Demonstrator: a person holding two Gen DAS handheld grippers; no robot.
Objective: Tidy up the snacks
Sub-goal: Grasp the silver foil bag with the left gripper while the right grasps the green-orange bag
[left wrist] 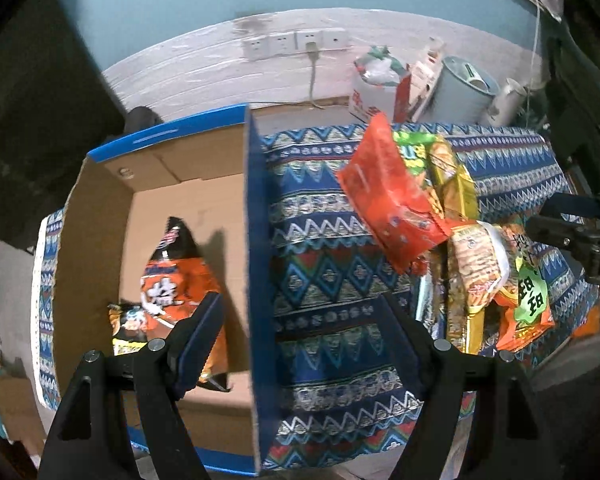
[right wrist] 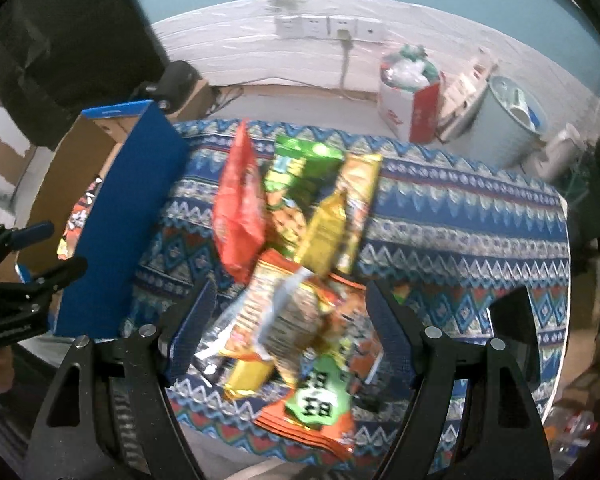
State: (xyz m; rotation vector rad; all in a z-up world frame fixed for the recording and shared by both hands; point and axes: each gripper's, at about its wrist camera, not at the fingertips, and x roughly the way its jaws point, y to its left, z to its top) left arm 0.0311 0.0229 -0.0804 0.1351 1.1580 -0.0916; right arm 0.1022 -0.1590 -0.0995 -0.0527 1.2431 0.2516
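Observation:
A blue-sided cardboard box [left wrist: 256,240] stands on the patterned cloth at the left; it also shows in the right wrist view [right wrist: 128,216]. An orange-and-black chip bag [left wrist: 176,276] and a small dark packet [left wrist: 128,320] lie inside it. My left gripper [left wrist: 304,312] is open and empty, straddling the box's right wall. A pile of snacks lies to the right: a red bag [right wrist: 240,208], a green bag [right wrist: 300,168], yellow packets [right wrist: 328,228] and an orange bag with a green label [right wrist: 320,396]. My right gripper [right wrist: 290,300] is open above a noodle packet [right wrist: 284,312] in the pile.
The table carries a blue zigzag cloth [right wrist: 460,208]. Behind it stand a white-and-red box with bags [right wrist: 412,92], a pale bin [right wrist: 508,120] and wall sockets [right wrist: 328,28]. A dark cabinet [right wrist: 60,40] stands at the left. The left gripper shows in the right wrist view [right wrist: 40,248].

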